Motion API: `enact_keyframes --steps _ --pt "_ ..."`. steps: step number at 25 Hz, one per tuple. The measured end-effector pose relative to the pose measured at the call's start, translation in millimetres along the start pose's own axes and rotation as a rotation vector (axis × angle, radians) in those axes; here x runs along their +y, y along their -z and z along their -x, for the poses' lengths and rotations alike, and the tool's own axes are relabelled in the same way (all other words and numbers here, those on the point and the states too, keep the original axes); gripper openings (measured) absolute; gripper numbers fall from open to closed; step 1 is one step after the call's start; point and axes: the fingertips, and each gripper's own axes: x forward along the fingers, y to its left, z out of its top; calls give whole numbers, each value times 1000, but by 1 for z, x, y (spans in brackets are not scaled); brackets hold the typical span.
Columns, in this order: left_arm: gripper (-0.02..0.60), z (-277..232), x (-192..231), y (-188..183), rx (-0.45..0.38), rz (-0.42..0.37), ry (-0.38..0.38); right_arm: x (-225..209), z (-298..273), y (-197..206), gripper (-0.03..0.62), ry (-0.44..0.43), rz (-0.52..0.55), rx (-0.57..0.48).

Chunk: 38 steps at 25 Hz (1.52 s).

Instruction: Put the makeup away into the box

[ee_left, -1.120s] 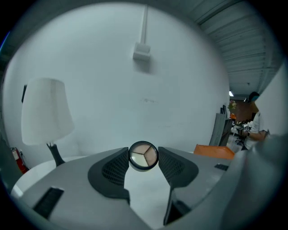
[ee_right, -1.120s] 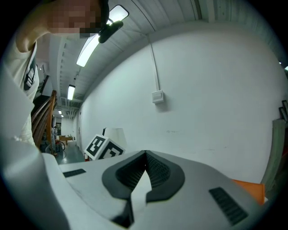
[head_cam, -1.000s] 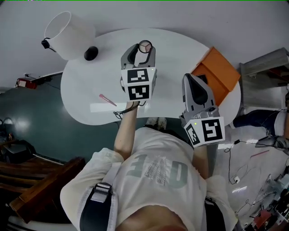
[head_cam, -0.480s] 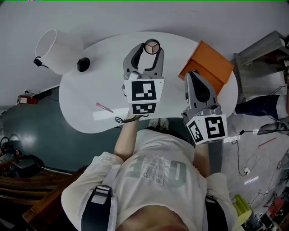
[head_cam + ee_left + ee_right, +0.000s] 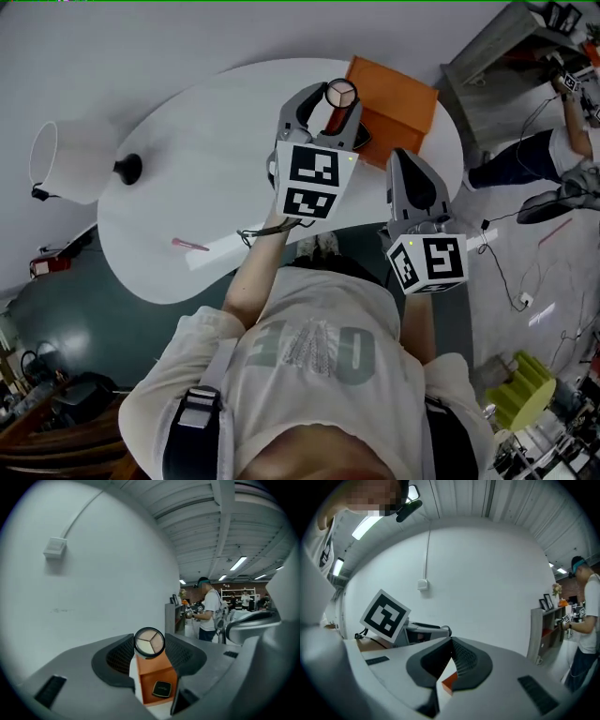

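Eyeshadow compact [image 5: 149, 642] sits pinched by its rim in the left tongs [image 5: 328, 105], above the orange box [image 5: 401, 92] edge. Right tongs [image 5: 449, 663] are closed, empty. Such a thin grip could slip, dropping it outside the box.

**Head view:** from above the person, looking steeply down on the white tabletop [image 5: 206, 150], both tools close below.
**Left gripper view:** rides the left tool [image 5: 328, 97], facing nearly level along its jaws toward a wall.
**Right gripper view:** likewise on the right tool [image 5: 410, 161].
**Shared:** all three views show the orange box [image 5: 398, 94] at the tabletop's far-right edge; the head and left gripper views also share the round compact [image 5: 340, 93].
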Motion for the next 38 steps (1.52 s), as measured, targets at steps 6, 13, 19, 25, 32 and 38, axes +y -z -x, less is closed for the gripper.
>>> enact_keyframes --steps 6,13,19,25,32,38 --pt "215 -62 -70 45 151 -56 184 -43 35 6 5 186 -47 -1" --pt "215 -112 -146 115 345 -90 329 -94 91 28 5 369 -108 6" --pt "215 -136 -171 156 469 -105 364 -116 125 44 5 472 -150 18" --pt "215 -148 -176 177 529 -89 392 -113 123 50 5 482 -166 26" --pt "215 -157 -189 179 541 -80 416 -111 125 50 5 478 -155 27" --pt "215 -161 -188 181 539 -59 446 -111 117 51 5 474 -157 27"
